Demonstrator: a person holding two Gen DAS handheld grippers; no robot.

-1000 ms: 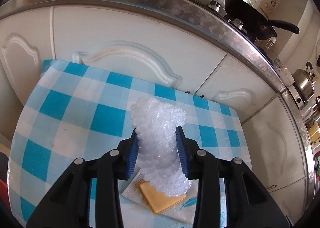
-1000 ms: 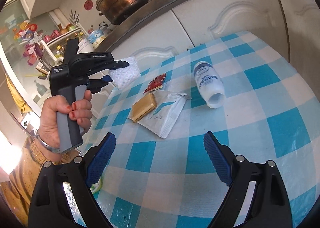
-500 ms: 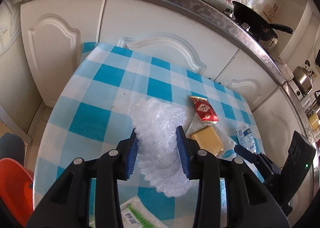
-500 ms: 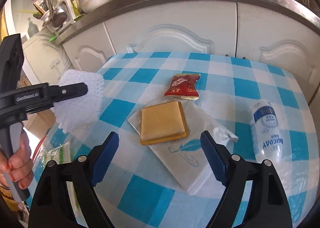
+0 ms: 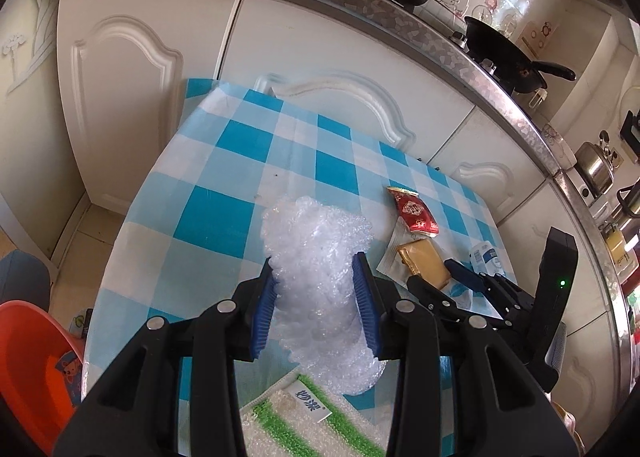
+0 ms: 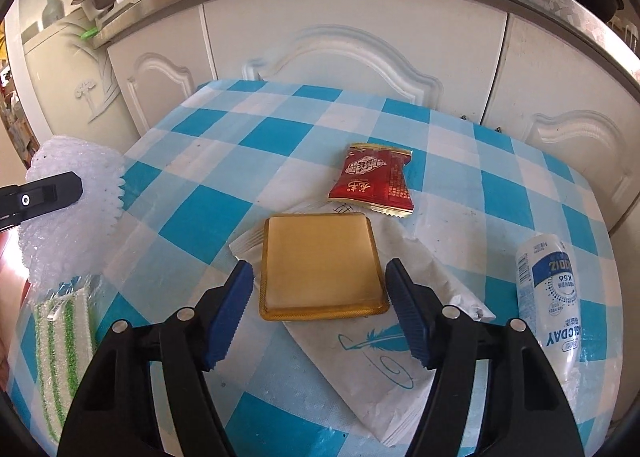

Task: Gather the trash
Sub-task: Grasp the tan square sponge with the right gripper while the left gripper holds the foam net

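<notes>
Squeezing crinkly bubble wrap, left gripper; right gripper gapes around flat golden tray.

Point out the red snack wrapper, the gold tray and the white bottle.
red snack wrapper (image 6: 372, 180), right wrist view, middle of its printed face.
gold tray (image 6: 320, 261), right wrist view, flat centre.
white bottle (image 6: 550, 289), right wrist view, labelled side.

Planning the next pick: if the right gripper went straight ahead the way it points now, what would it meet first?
Most likely the gold square packet, lying on the white wrapper between the open right gripper fingers. Depth is unclear; the red snack packet lies beyond.
</notes>
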